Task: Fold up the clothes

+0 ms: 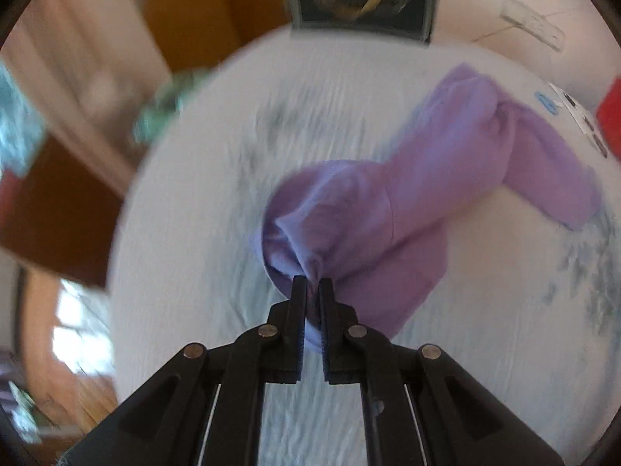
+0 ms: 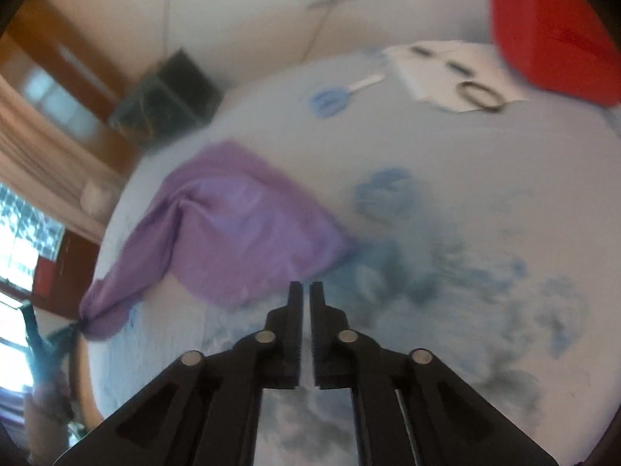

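Purple garment pinched near the bed's left edge

The left claw [image 1: 312, 280] grips a corner of the purple garment [image 1: 407, 194], lifted off the bed [image 1: 186, 252]; right claw [image 2: 306, 284] nearly closed, holding nothing, over bare blue-patterned sheet.

Purple garment, bunched on the bed

The purple garment [image 1: 407, 209] lies crumpled and stretched across the pale blue-patterned bedsheet [image 1: 186, 233], one corner lifted and gathered to a pinched point.

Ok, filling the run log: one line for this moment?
left gripper: shut on purple garment | right gripper: shut, holding nothing | garment partly lifted off table
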`<action>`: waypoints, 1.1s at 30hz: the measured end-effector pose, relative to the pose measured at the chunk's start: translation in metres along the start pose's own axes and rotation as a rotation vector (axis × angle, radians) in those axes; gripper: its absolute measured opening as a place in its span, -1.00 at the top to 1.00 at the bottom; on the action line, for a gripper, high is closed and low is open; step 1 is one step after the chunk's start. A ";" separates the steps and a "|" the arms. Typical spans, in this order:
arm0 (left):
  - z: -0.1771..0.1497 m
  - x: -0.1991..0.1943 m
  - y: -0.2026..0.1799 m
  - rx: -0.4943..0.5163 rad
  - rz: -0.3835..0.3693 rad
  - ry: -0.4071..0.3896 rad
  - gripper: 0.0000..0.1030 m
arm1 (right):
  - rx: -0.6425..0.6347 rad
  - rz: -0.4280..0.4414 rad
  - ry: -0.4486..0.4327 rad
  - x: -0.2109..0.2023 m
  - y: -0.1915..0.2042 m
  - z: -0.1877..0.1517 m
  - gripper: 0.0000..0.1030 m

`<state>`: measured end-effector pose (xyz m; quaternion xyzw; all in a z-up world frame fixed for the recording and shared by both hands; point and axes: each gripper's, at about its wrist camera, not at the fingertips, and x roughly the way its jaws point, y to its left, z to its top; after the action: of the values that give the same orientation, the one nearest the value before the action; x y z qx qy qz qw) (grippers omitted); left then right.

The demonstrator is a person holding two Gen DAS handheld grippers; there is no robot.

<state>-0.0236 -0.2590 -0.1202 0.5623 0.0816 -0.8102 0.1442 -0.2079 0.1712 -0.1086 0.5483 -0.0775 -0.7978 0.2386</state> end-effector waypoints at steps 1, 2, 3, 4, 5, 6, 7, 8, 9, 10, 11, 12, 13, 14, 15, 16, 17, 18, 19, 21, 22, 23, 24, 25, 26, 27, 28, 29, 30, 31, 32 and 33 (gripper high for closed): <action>-0.002 0.003 0.004 -0.008 -0.022 0.001 0.82 | -0.013 0.002 0.011 0.013 0.012 0.005 0.70; -0.003 0.004 0.007 -0.008 -0.030 -0.004 0.70 | -0.025 0.008 0.021 0.024 0.025 0.014 0.68; -0.004 0.007 0.008 -0.008 -0.032 -0.013 0.59 | -0.034 0.010 0.028 0.033 0.037 0.023 0.65; -0.003 0.009 0.011 -0.013 -0.039 -0.020 0.34 | -0.042 0.010 0.034 0.040 0.048 0.033 0.57; -0.002 0.011 0.013 -0.019 -0.049 -0.026 0.02 | -0.055 0.003 0.041 0.052 0.062 0.046 0.50; -0.001 0.014 0.015 -0.024 -0.057 -0.028 -0.08 | -0.065 -0.003 0.045 0.063 0.074 0.058 0.31; 0.001 0.017 0.016 -0.028 -0.065 -0.028 -0.12 | -0.072 -0.006 0.049 0.073 0.084 0.070 0.09; 0.002 0.020 0.016 -0.028 -0.071 -0.025 -0.12 | -0.075 -0.004 0.053 0.083 0.094 0.082 -0.03; 0.004 0.024 0.015 -0.028 -0.068 -0.019 -0.12 | -0.077 -0.008 0.058 0.095 0.103 0.095 -0.27; 0.006 0.028 0.013 -0.028 -0.064 -0.013 -0.12 | -0.080 -0.016 0.063 0.108 0.113 0.109 -0.41; 0.006 0.032 0.012 -0.030 -0.056 -0.005 -0.12 | -0.081 -0.028 0.070 0.123 0.123 0.123 -0.42; 0.006 0.037 0.011 -0.031 -0.053 0.006 -0.12 | -0.078 -0.037 0.081 0.136 0.130 0.136 -0.42; 0.004 0.042 0.012 -0.032 -0.054 0.018 -0.12 | -0.071 -0.043 0.093 0.148 0.136 0.145 -0.42; 0.002 0.047 0.012 -0.033 -0.051 0.029 -0.12 | -0.062 -0.053 0.108 0.161 0.141 0.154 -0.42; 0.000 0.051 0.012 -0.034 -0.048 0.039 -0.12 | -0.058 -0.068 0.124 0.176 0.147 0.164 -0.42; -0.001 0.052 0.012 -0.034 -0.047 0.036 -0.12 | -0.060 -0.086 0.134 0.187 0.152 0.170 -0.42; -0.003 0.052 0.012 -0.033 -0.047 0.029 -0.13 | -0.064 -0.104 0.142 0.197 0.156 0.175 -0.42; -0.004 0.052 0.012 -0.032 -0.047 0.023 -0.12 | -0.064 -0.120 0.153 0.208 0.159 0.179 -0.43; -0.005 0.052 0.012 -0.031 -0.047 0.016 -0.12 | -0.061 -0.132 0.167 0.219 0.163 0.182 -0.45; -0.006 0.050 0.011 -0.025 -0.051 0.002 0.06 | -0.055 -0.157 0.206 0.239 0.166 0.184 -0.45; -0.006 0.049 0.010 -0.028 -0.059 -0.004 0.46 | -0.070 -0.183 0.230 0.247 0.169 0.181 -0.38; -0.005 0.048 0.009 -0.034 -0.072 0.001 0.72 | -0.119 -0.234 0.233 0.250 0.175 0.178 -0.15; -0.005 0.047 0.007 -0.036 -0.075 0.001 0.76 | -0.173 -0.276 0.233 0.250 0.182 0.175 0.67; -0.004 0.044 0.005 -0.032 -0.071 -0.007 0.82 | -0.195 -0.272 0.231 0.244 0.184 0.172 0.82; -0.003 0.041 0.003 -0.024 -0.064 -0.020 0.82 | -0.198 -0.247 0.225 0.236 0.184 0.169 0.82; -0.004 0.036 0.001 -0.017 -0.058 -0.034 0.82 | -0.199 -0.220 0.203 0.222 0.181 0.166 0.82; -0.004 0.032 0.000 -0.013 -0.059 -0.047 0.82 | -0.200 -0.194 0.173 0.203 0.176 0.162 0.82; -0.005 0.026 -0.001 -0.011 -0.066 -0.061 0.82 | -0.201 -0.168 0.143 0.183 0.171 0.157 0.82; -0.006 0.020 -0.001 -0.008 -0.075 -0.076 0.82 | -0.198 -0.138 0.109 0.157 0.163 0.149 0.81; -0.007 0.014 -0.002 -0.001 -0.081 -0.090 0.82 | -0.190 -0.117 0.077 0.129 0.151 0.136 0.81; -0.010 0.006 -0.005 0.012 -0.087 -0.107 0.82 | -0.180 -0.102 0.047 0.100 0.137 0.122 0.81; -0.013 0.001 -0.007 0.025 -0.093 -0.119 0.82 | -0.171 -0.087 0.017 0.072 0.124 0.108 0.81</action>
<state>-0.0145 -0.2490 -0.1259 0.5107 0.0892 -0.8488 0.1039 -0.2905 0.0147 -0.0793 0.5357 0.0168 -0.8064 0.2501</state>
